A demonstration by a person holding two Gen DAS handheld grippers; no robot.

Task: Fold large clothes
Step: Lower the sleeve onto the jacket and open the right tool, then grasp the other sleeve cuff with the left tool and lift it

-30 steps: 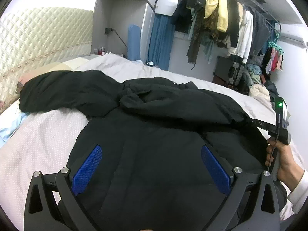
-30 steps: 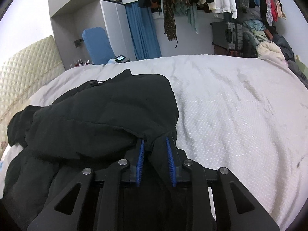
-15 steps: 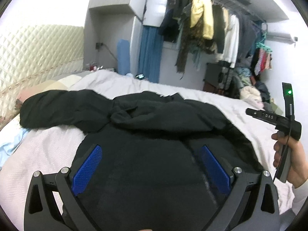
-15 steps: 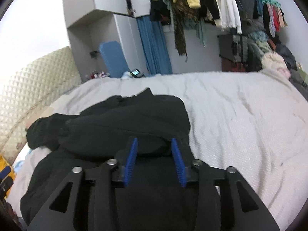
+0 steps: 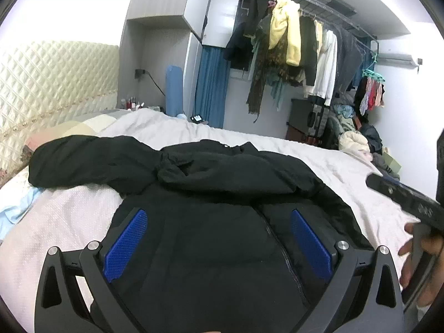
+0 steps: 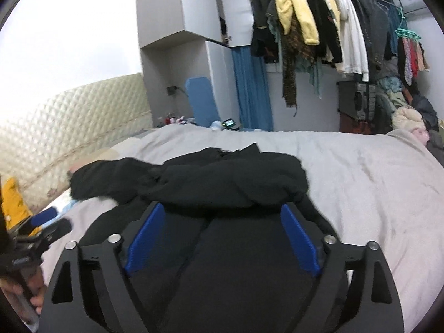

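A large black padded jacket (image 5: 216,194) lies on the white bed (image 5: 69,222), front up with its zipper toward me. One sleeve stretches left toward the headboard; the other sleeve is folded across the chest. My left gripper (image 5: 217,238) is open and empty above the jacket's lower body. My right gripper (image 6: 222,236) is open and empty above the jacket (image 6: 222,183), its body also showing at the right edge of the left wrist view (image 5: 408,197).
A quilted headboard (image 5: 50,83) stands at the left. A rack of hanging clothes (image 5: 291,55) and piles of clothes (image 5: 358,141) fill the far right. A light blue cloth (image 5: 16,213) lies by the left sleeve. Bare bedcover (image 6: 374,194) lies right of the jacket.
My right gripper let go of the folded sleeve, opened wide and pulled back and up. The sleeve stays across the chest. My left gripper tilted up slightly.
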